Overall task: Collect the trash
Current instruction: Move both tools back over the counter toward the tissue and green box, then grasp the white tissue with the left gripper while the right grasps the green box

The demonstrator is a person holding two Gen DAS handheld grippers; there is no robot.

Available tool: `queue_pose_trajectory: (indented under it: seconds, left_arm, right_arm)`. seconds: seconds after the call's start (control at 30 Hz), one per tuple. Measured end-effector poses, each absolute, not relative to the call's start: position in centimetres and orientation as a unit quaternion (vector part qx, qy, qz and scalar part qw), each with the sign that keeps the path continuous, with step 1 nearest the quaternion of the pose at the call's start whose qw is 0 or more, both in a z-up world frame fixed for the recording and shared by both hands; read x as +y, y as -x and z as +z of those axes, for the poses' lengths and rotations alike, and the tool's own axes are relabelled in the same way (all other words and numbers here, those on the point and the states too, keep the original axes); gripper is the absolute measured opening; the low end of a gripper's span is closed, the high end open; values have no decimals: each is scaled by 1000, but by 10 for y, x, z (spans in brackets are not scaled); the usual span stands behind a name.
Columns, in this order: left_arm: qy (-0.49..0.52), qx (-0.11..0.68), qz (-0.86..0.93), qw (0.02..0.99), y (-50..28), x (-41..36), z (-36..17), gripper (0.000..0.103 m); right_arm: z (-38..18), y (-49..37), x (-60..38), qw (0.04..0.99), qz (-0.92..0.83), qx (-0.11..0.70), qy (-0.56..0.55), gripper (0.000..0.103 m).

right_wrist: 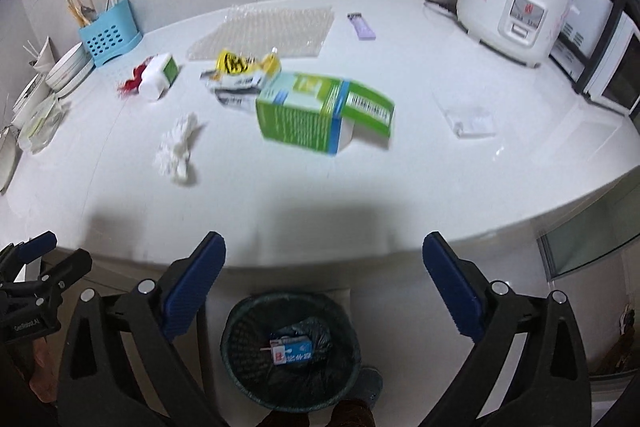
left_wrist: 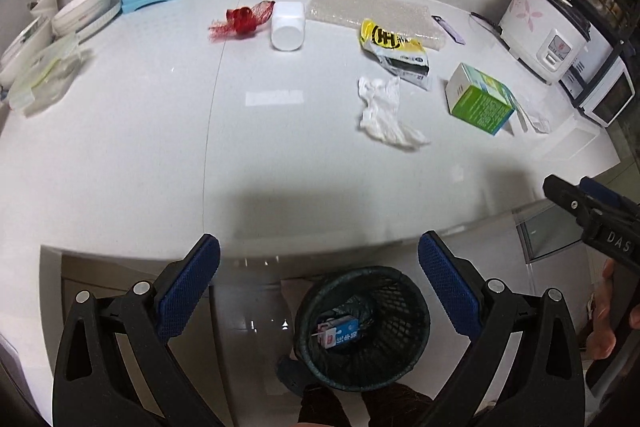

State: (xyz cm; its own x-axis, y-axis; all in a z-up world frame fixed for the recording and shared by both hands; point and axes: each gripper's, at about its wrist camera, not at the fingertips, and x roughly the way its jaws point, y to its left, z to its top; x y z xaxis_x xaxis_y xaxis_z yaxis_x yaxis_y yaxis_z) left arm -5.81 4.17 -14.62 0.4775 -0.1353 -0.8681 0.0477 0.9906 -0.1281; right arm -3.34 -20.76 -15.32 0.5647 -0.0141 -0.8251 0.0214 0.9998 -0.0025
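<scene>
Both claws, left [left_wrist: 319, 259] and right [right_wrist: 323, 263], gape wide and empty above one black mesh waste bin [left_wrist: 416, 323] holding one small carton [left_wrist: 340, 337], while one green cardboard box [right_wrist: 304, 119], one crumpled white tissue [right_wrist: 178, 149] and one yellow wrapper [right_wrist: 236, 65] lie on the white bench [right_wrist: 440, 167], the green barcode flap showing only in the right view.

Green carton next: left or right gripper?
Probably right. The green carton lies ahead of the open right gripper; in the left wrist view it sits far to the right of the left gripper.
</scene>
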Motion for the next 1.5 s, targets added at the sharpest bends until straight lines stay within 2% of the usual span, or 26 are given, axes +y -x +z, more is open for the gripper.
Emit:
queue_pose_trajectory:
  seconds: [0.33,0.67,1.17,1.5]
  left_arm:
    - [32,517,-49,854,12,21,-133,97]
    - [41,533,-46,844,-34,-4,-132,97]
    - [25,572,-31,819,-73,-25,-161,97]
    - [30,594,-18,804,-83,-28,-184,96]
  right_arm:
    - [-129,-14,-226,890,22,454,15,96]
    - [-117,-70,-235,872,108,468,90,96]
    - [-153,-115,-221,819,188,515,171,96]
    - [-174,-133,-206,783,227,547,190,90]
